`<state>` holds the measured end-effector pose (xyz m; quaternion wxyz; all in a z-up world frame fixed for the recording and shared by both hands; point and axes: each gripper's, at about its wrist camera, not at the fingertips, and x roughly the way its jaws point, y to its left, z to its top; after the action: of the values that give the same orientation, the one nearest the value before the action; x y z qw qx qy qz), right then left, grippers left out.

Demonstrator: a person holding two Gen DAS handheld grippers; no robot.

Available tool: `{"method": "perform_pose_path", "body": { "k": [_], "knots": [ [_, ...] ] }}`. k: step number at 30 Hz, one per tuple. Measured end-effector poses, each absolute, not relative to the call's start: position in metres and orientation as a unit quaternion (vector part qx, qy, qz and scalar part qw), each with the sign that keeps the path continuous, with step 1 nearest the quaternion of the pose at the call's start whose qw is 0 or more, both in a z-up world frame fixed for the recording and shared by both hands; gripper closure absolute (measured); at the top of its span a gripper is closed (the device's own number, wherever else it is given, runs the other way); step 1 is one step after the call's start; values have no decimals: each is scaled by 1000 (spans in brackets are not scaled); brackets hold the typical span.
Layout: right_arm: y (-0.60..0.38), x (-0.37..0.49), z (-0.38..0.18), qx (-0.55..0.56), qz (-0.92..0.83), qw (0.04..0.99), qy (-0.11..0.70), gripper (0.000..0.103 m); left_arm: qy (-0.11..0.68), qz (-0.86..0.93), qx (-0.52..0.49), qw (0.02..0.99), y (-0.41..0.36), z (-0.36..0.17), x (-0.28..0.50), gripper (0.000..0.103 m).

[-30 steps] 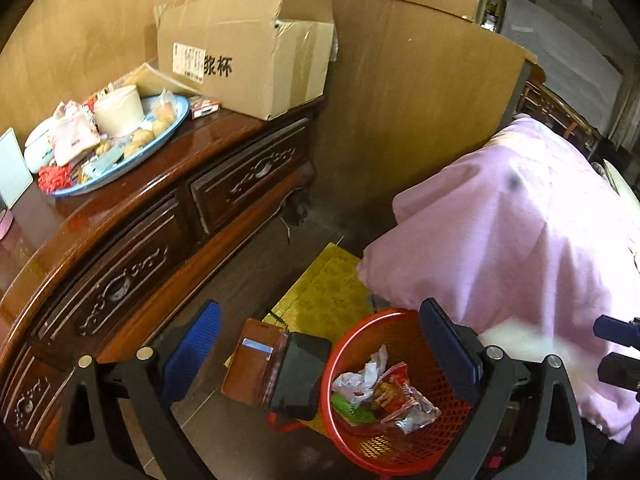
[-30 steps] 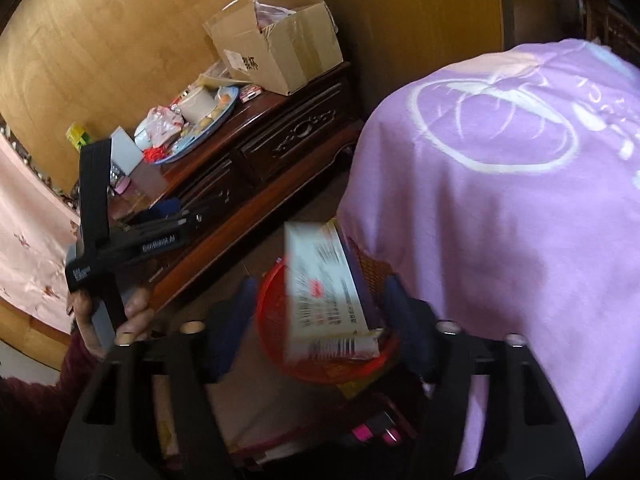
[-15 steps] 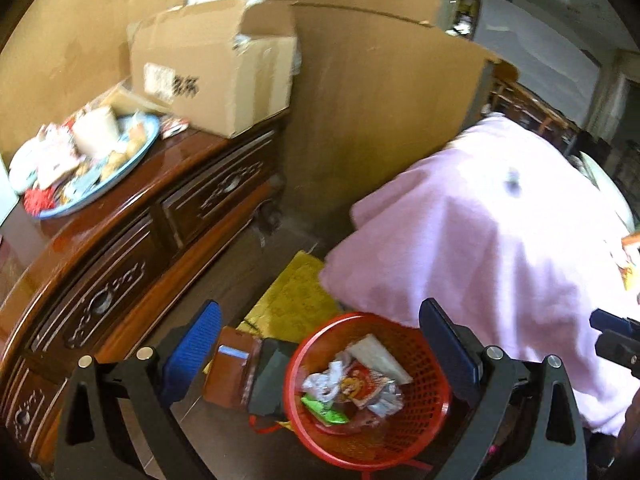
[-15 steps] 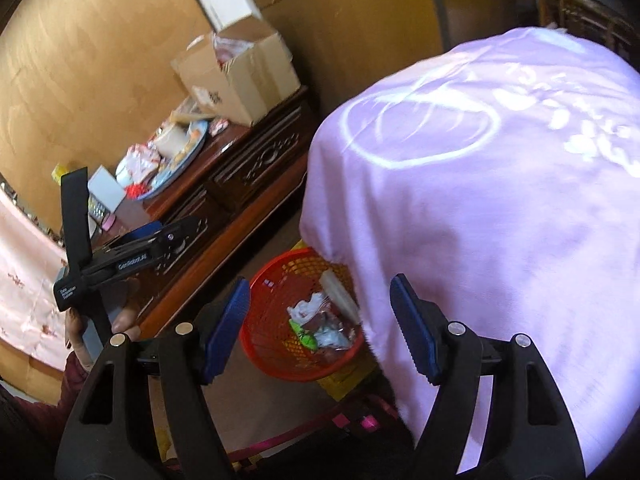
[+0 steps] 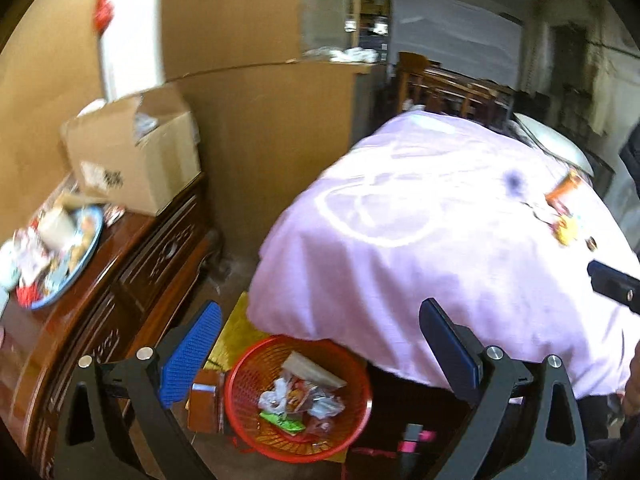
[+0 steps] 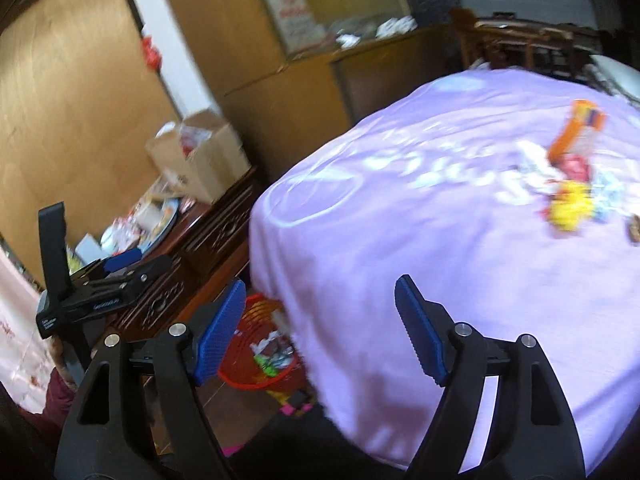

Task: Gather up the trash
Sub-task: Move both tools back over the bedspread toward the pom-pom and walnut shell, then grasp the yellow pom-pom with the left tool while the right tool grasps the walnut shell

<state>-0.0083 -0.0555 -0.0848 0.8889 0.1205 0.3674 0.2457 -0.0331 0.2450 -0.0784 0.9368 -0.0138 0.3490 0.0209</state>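
Right wrist view: the right claw [image 6: 320,330] stands wide, its blue pads apart with nothing between them; its jaws have just been opening further. It points down at a slant over the near edge of the bench under a lilac cloth [image 6: 460,240]. Below and left of its left pad, on the floor and partly tucked under the cloth's hem, sits the red basket [image 6: 244,376] with wrappers in it. Far ahead and right of the claw, on the cloth, lies the remaining trash: an orange packet [image 6: 576,128] whose long axis runs away from the claw, tilted a little rightward, and nearer, a yellow wrapper [image 6: 570,208] in a blurred heap of other scraps whose shapes cannot be told. Off to the left the other tool is seen from the side, gripped by a hand low down.

In the left wrist view, the left claw [image 5: 320,346] is also open and empty, aimed down at the basket [image 5: 360,396], which lies just beyond and between its pads. In it a pale flat carton [image 5: 312,370] lies slantwise, its long axis running from upper left to lower right, above crumpled wrappers [image 5: 300,398]. Left of the basket a brown wallet-like thing [image 5: 204,404] lies on the floor. Further left stands a carved wooden sideboard [image 5: 132,280] carrying a blue plate [image 5: 86,256] and an open cardboard box [image 5: 132,164].
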Motion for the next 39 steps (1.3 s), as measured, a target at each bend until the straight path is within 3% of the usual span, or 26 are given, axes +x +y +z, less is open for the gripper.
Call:
{"method": "perform_pose_path", "body": {
  "k": [7,19,31,39],
  "knots": [
    [-144,-8,-87,131,157,916,345,22,356,-30,32,934,170,-69,-7,6],
    [-294,28,-145,161,-54,915,366,20,407,-135,54,902,39,-104,90,6],
    [-337,40,-175,205,-90,899,376,11,433,-235,65,868,-94,-137,159,6],
    [-335,42,-174,206,-83,898,379,7,442,-225,57,867,-120,-154,190,6]
  ]
}}
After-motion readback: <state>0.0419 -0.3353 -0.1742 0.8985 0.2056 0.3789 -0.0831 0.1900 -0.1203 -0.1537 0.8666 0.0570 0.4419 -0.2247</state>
